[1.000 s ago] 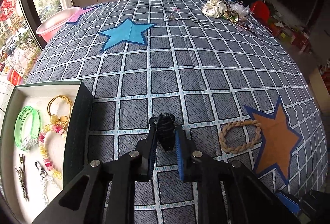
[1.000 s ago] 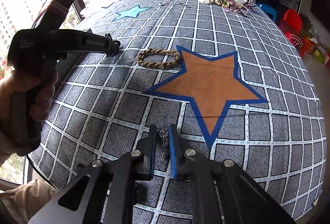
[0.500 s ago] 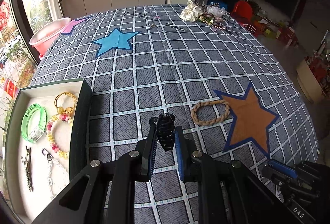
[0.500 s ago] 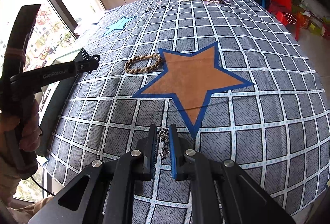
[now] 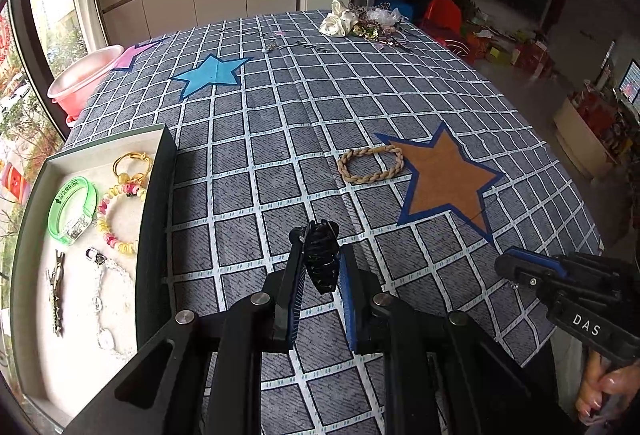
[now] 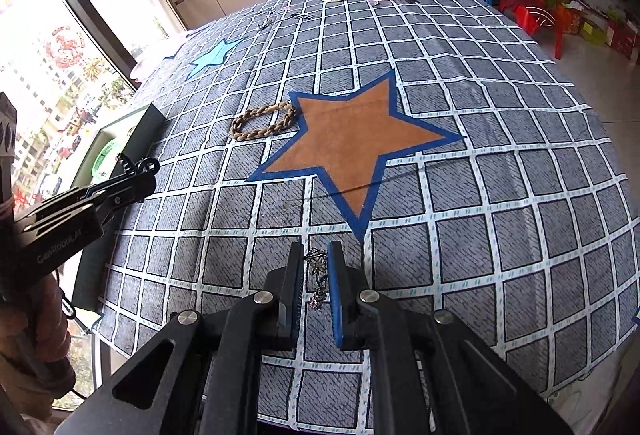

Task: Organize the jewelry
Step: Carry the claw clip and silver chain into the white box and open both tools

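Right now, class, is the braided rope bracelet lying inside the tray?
No, the rope bracelet lies on the tablecloth, apart from the tray.

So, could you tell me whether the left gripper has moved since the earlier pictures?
Yes. The left gripper, shut on the black hair claw, has pulled back and up: the braided bracelet and tray now sit farther ahead.

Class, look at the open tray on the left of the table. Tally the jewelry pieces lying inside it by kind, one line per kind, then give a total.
Tray contents:
Bangles or rings: 2, the green bangle and the gold ring
Beaded bracelets: 1, the pink and yellow beaded bracelet
Chains: 1, the silver chain
Clips: 1, the metal hair clip
Total: 5
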Demonstrator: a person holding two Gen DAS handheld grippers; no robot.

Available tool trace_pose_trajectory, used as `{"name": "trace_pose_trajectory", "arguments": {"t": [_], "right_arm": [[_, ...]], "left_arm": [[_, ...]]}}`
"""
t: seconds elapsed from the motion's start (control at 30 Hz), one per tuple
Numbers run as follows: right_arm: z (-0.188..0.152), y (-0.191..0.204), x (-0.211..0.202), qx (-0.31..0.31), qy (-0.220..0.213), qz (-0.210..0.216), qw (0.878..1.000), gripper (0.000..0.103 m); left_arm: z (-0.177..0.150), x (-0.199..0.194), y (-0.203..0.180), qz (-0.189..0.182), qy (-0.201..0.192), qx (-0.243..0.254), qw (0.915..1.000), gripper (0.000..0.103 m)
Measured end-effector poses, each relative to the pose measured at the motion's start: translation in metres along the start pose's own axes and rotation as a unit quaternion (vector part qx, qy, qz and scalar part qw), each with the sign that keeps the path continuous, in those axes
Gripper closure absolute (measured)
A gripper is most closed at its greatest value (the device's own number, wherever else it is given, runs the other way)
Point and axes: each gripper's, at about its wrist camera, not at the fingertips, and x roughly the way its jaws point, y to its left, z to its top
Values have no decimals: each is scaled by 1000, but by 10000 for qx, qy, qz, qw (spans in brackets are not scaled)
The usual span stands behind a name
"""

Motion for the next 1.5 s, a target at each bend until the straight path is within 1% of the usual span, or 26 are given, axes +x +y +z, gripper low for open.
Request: {"name": "trace_pose_trajectory", "arguments": {"t": [0.33, 0.6, 0.83, 1.0, 1.17, 1.33, 1.5], "right_arm": [[3, 15, -8, 26, -31, 12, 10000, 91], [11, 40, -10, -173, -58, 67, 9998, 91], [21, 73, -9, -459, -66, 188, 9988, 91], [31, 103, -4, -705, -59, 403, 9967, 91], [39, 140, 6, -995, 10, 663, 9928, 91], [47, 181, 20, -1329, 122, 907, 9869, 91], [50, 221, 37, -1627, 291, 1177, 9792, 91]], "left_arm": [[-10, -22, 14, -63, -205, -63, 9997, 78], [-16, -36, 30, -90, -361, -135, 9992, 78], [-21, -52, 55, -10, -555, -330, 9979, 78], [-27, -64, 82, 185, -670, -540, 9961, 78], [-39, -71, 116, 479, -688, -799, 9933, 78], [-51, -76, 152, 805, -668, -1109, 9883, 78], [-65, -73, 184, 1159, -603, -1406, 9814, 78]]}}
